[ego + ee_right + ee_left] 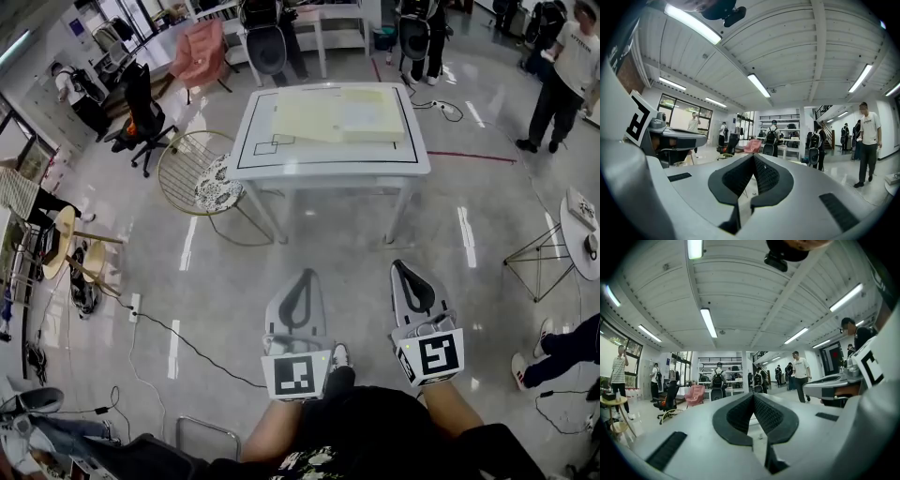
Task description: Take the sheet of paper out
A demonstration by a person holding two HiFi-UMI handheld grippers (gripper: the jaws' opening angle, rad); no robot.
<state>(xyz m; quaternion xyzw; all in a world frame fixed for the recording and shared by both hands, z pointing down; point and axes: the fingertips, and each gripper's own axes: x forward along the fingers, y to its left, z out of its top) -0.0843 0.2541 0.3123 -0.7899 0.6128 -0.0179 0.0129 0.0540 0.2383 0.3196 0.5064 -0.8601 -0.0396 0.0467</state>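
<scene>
Nothing is done yet. The sheet of paper (371,114) lies by a pale yellow folder (305,120) near the counter's (328,161) far edge. The left tongs (305,275) and right tongs (401,266) are pinched together on nothing, well apart from the counter. Reaching and pulling are left.

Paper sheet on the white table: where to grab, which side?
Probably its near right corner, coming in low from the near side of the table. The paper sheet lies flat on the right half of the yellow folder, so only an edge offers grip. Whether it's tucked in can't be told.
</scene>
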